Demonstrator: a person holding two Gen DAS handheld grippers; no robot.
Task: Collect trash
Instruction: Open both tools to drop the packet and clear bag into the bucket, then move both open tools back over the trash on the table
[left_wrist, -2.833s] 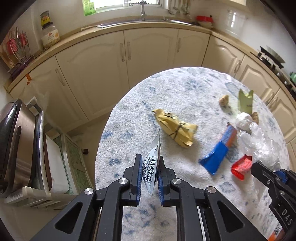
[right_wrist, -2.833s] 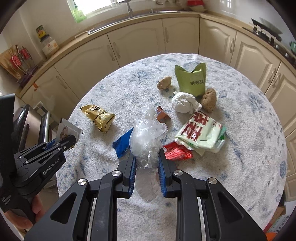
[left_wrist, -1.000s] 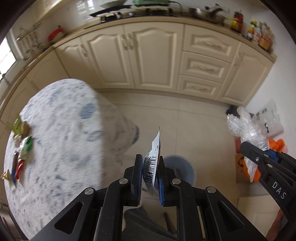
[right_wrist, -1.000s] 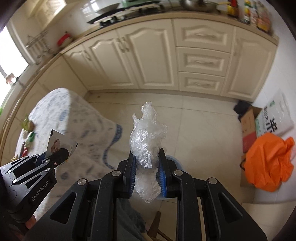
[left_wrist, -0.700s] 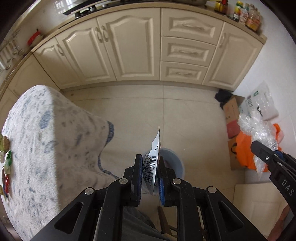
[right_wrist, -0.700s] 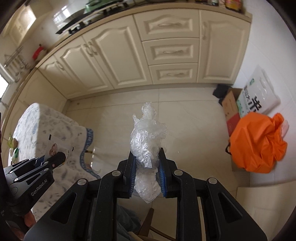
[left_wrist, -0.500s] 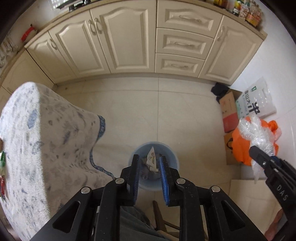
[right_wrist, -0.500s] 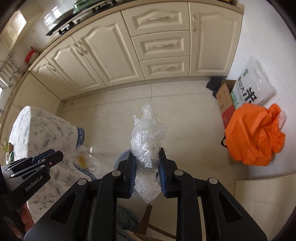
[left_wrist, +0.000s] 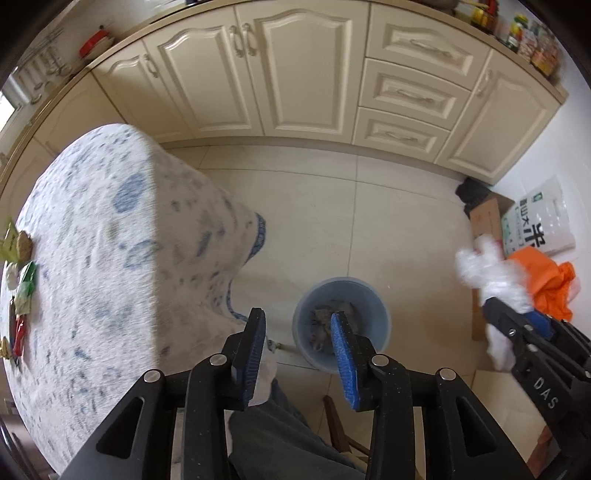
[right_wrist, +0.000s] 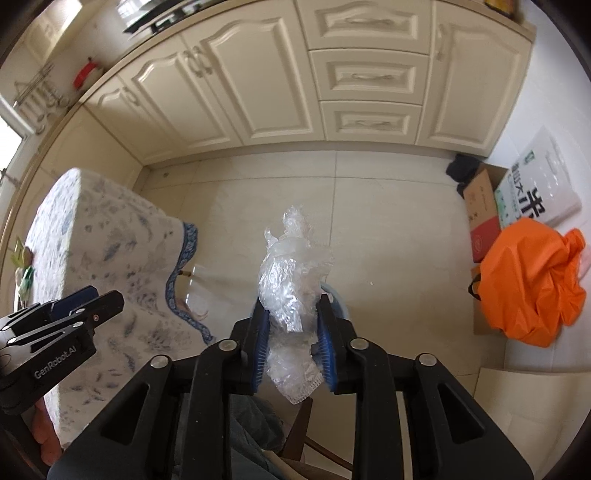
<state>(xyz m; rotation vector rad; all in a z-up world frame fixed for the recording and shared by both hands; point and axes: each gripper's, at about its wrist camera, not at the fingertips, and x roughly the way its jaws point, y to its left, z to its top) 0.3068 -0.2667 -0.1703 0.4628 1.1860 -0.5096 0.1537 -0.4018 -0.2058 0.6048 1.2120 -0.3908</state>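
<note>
Progress so far looks like partway. On the left edge of the left wrist view, a few wrappers are seen lying on the table, well apart from either set of fingers, so plenty is left to be collected. Some crumpled stuff can already be made out inside the bin, though what exactly it is can't be told.

The left gripper is pointed steeply down at the floor, with the bin sitting just past and between its fingertips. Its jaws are opening and nothing is seen between them, so that hand's share of this trip is judged done.

Moving right: the right gripper is also aimed steeply down. The plastic wad is found between its blue pads, bulging out above the fingertips and hanging a bit below them toward the palm side. The jaws are opening here too, and the pads appear to be just coming away from the wad, so it's being let go rather than clamped. Only a sliver of the bin rim is visible right behind the wad, beyond the fingertips, so the drop looks lined up, but how centred it is can't be told. Off to the far right, an orange bag is left on the floor, well clear of the fingers.
</note>
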